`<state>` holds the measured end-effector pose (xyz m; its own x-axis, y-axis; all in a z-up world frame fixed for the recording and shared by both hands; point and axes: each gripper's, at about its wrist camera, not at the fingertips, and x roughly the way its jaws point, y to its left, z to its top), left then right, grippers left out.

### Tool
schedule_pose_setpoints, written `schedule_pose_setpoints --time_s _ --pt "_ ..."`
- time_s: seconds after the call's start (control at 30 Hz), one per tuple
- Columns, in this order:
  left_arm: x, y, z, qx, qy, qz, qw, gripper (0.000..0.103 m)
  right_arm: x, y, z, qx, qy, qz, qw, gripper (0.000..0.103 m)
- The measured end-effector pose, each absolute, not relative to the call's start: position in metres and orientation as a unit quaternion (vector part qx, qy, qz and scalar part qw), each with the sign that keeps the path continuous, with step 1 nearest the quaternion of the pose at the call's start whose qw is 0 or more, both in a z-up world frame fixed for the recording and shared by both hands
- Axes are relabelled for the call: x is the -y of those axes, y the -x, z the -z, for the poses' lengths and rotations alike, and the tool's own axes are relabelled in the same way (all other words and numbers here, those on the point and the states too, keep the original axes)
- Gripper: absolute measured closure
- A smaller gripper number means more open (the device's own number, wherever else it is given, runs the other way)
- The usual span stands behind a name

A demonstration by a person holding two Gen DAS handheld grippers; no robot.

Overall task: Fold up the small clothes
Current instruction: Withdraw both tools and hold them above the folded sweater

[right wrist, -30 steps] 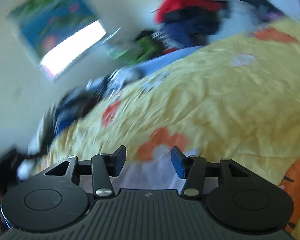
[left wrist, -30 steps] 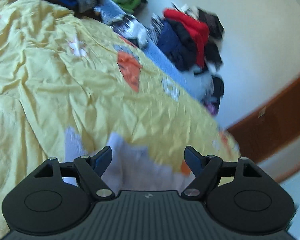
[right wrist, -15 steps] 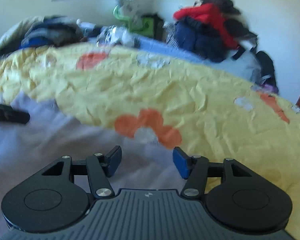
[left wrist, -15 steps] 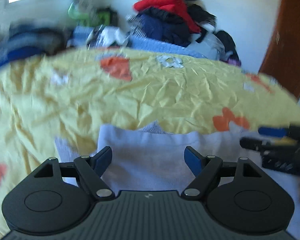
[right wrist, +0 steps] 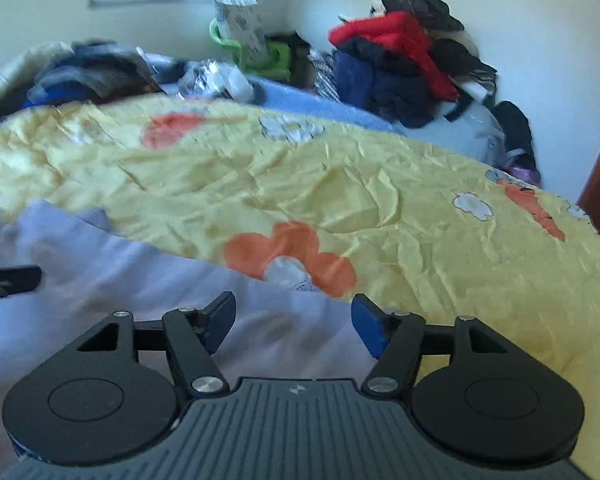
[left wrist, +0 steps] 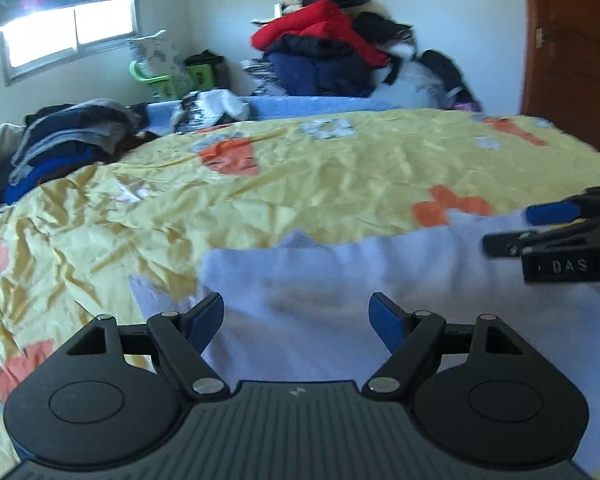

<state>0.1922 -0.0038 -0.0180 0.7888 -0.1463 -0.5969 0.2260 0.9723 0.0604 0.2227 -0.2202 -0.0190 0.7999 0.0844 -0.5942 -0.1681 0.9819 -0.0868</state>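
Note:
A small pale lavender garment (left wrist: 340, 280) lies spread on a yellow flowered bedsheet (left wrist: 300, 176). My left gripper (left wrist: 296, 318) is open and empty, low over the garment's left part. My right gripper (right wrist: 293, 320) is open and empty over the garment's right edge (right wrist: 140, 280), near an orange flower print. The right gripper also shows at the right edge of the left wrist view (left wrist: 560, 236). The left gripper's tip shows at the left edge of the right wrist view (right wrist: 4, 280).
A heap of red, navy and black clothes (left wrist: 332, 52) stands at the back against the wall. A pile of dark folded clothes (left wrist: 68, 136) sits at the back left. A green basket (left wrist: 160, 80) stands under the window. A brown door (left wrist: 572, 48) is at the right.
Both grippers have swung from tilted, blurred views to level ones facing across the bed. Both now sit over the lavender garment, each visible in the other's view.

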Motion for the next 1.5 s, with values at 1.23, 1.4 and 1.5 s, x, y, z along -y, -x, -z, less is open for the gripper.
schedule_pose_setpoints --time_s 1.23,1.4,1.5 --pt "0.009 -0.114 0.054 -0.293 -0.078 0.039 0.952 0.002 0.198 -0.079 0.051 -0.327 0.032 -0.076 0.941 0.003" --pt "0.008 -0.114 0.054 -0.294 -0.076 0.04 0.952 0.002 0.197 -0.077 0.057 -0.325 0.028 -0.074 0.942 0.002" --pt "0.006 -0.114 0.055 -0.296 -0.069 0.042 0.952 0.002 0.198 -0.076 0.058 -0.323 0.021 -0.072 0.943 0.002"
